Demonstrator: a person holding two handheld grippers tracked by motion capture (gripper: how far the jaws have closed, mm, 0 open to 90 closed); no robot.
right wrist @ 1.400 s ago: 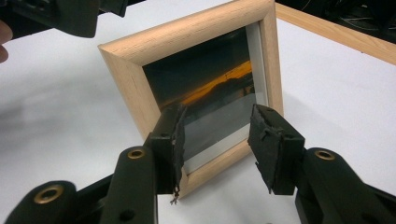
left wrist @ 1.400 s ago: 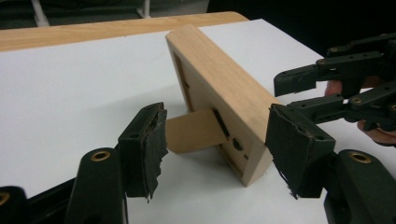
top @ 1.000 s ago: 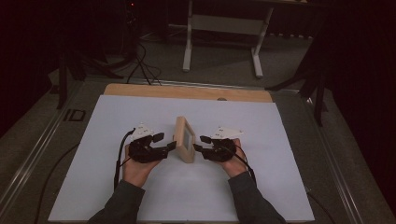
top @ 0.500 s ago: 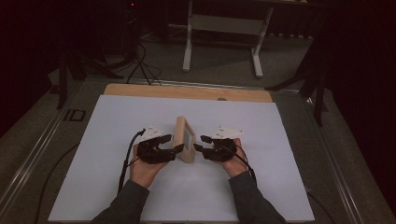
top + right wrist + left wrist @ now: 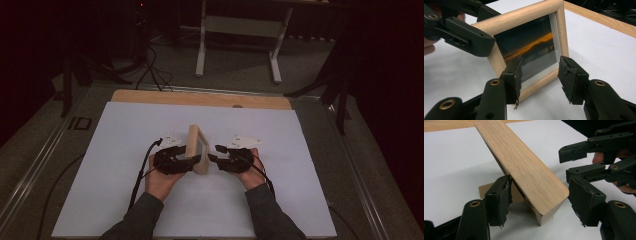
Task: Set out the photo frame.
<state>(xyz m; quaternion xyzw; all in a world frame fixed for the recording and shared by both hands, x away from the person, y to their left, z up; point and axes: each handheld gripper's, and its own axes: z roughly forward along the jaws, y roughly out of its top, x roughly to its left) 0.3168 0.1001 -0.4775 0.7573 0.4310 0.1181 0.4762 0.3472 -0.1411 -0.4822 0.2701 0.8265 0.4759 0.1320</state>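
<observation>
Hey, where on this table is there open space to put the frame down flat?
The white sheet is bare left of the left gripper, right of the right gripper, and between the frame and the wooden strip at the far edge. It's crowded only mid-table, where both grippers flank the frame.

The one readable mark is "ID", in pale outlined letters on the dark floor mat at about nine o'clock from the white table sheet, just off its far left corner in the high view.
</observation>
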